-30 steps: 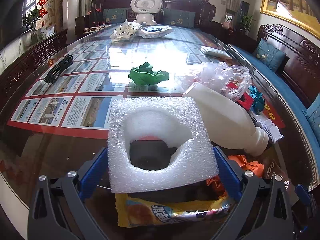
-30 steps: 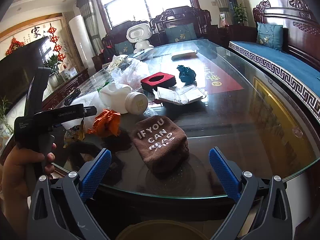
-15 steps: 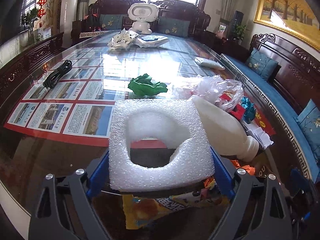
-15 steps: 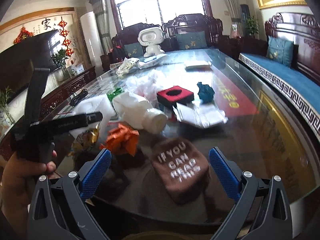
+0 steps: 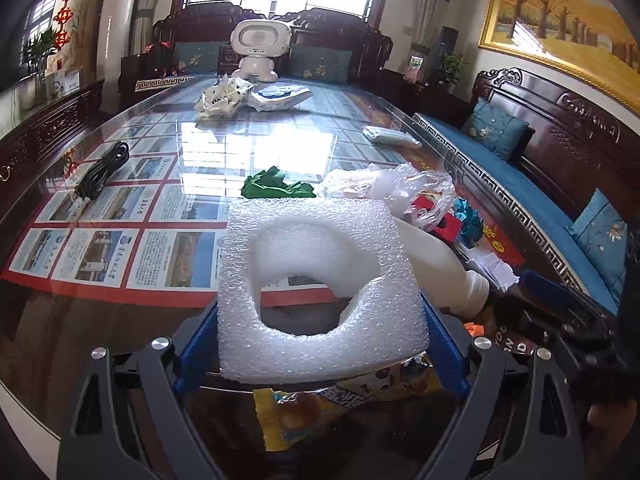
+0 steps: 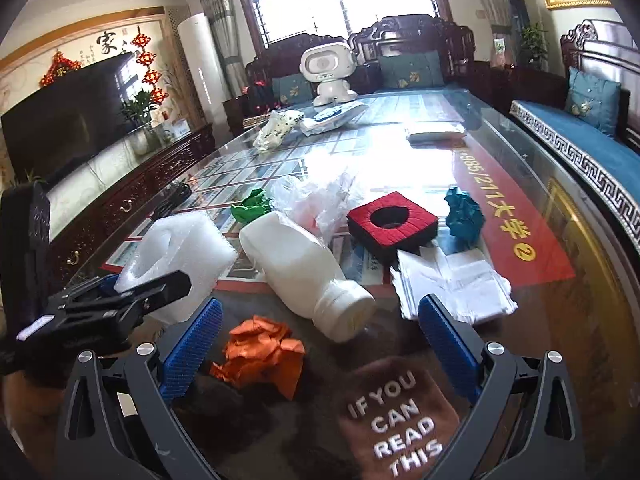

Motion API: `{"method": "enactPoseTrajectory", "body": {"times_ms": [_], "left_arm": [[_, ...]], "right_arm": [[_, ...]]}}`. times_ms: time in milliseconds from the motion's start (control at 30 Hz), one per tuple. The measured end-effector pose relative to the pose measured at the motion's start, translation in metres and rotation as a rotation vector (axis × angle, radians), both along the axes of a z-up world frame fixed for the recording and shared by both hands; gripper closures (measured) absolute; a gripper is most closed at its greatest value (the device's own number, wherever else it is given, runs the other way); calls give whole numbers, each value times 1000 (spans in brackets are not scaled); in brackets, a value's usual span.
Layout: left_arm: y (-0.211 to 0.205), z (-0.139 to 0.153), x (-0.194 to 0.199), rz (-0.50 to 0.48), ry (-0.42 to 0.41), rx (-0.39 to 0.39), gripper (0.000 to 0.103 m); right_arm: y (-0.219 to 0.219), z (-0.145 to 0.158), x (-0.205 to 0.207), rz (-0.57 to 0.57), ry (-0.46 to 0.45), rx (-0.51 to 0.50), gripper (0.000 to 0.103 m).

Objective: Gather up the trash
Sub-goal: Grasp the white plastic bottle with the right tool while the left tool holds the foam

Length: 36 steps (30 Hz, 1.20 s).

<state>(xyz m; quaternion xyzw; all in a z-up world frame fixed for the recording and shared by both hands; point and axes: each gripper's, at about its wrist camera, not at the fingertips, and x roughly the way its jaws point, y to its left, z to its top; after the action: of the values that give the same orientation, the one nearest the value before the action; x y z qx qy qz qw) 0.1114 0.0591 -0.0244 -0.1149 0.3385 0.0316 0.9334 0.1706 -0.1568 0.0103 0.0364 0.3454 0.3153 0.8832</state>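
A white toy robot stood at the far end of the glass-topped table. A coiled black cable lay near its left edge. A dark television faced the sofa.

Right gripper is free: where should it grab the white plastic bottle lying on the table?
Grip the white bottle across its narrow neck, just behind the cap end facing the right gripper. It lies on its side, neck nearest; the body looks too wide, so come from above, jaws straddling the neck.
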Motion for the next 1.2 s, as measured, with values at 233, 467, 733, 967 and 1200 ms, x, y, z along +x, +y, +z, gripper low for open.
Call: {"method": "enactPoseTrajectory", "body": {"times_ms": [233,467,733,967,1200], "left_arm": [[8,2,1,-10,8,24,14],[14,-5,3,-24,31,7,14],[15,-2,6,-31,32,16,14],[22,-3,6,-24,42,7,14],[21,-4,11,-28,53,15,14]], "right_arm": [[16,3,12,51,0,-40,8],[29,-3,17,99,6,-96,23],[49,-3,29,156,0,-147,26],[63,-19,46,202,81,-197,41],[67,-25,47,191,70,-236,49]]}}
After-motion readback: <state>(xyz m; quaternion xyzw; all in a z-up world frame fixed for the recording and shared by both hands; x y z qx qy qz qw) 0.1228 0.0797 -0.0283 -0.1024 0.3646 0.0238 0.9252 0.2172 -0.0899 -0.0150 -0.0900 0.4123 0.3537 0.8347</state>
